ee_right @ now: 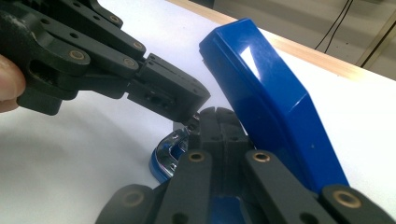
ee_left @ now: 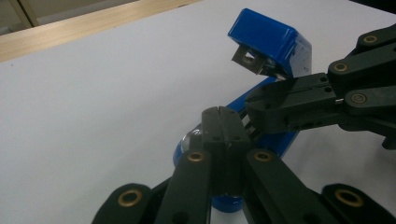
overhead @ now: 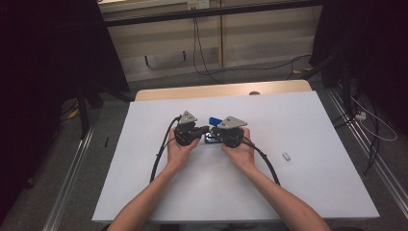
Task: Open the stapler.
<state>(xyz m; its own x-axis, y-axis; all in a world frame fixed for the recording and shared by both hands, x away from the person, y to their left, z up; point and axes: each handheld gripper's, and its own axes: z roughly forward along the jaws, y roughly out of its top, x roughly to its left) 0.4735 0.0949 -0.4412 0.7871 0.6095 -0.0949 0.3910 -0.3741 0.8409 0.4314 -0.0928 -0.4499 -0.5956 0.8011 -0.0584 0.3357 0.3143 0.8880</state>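
Item: blue stapler [overhead: 213, 129], mid-table on the white table [overhead: 308, 192], lid swung up and open. Both grippers meet over its base, seemingly to work inside the open magazine.

Left gripper [overhead: 204, 130]: jaws pressed together, tips at the stapler base; whether they pinch anything, I cannot tell.

Right gripper [overhead: 212, 133]: jaws likewise closed; grasp unclear.

The left gripper view shows the metal staple head [ee_left: 250, 59] under the lid; the high view adds a small white object [overhead: 286, 156] lying well apart.

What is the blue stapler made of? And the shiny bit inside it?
The blue stapler looks like glossy plastic or painted metal; light glints off its smooth lid. The shiny part at its base mirrors like polished metal, probably chrome.
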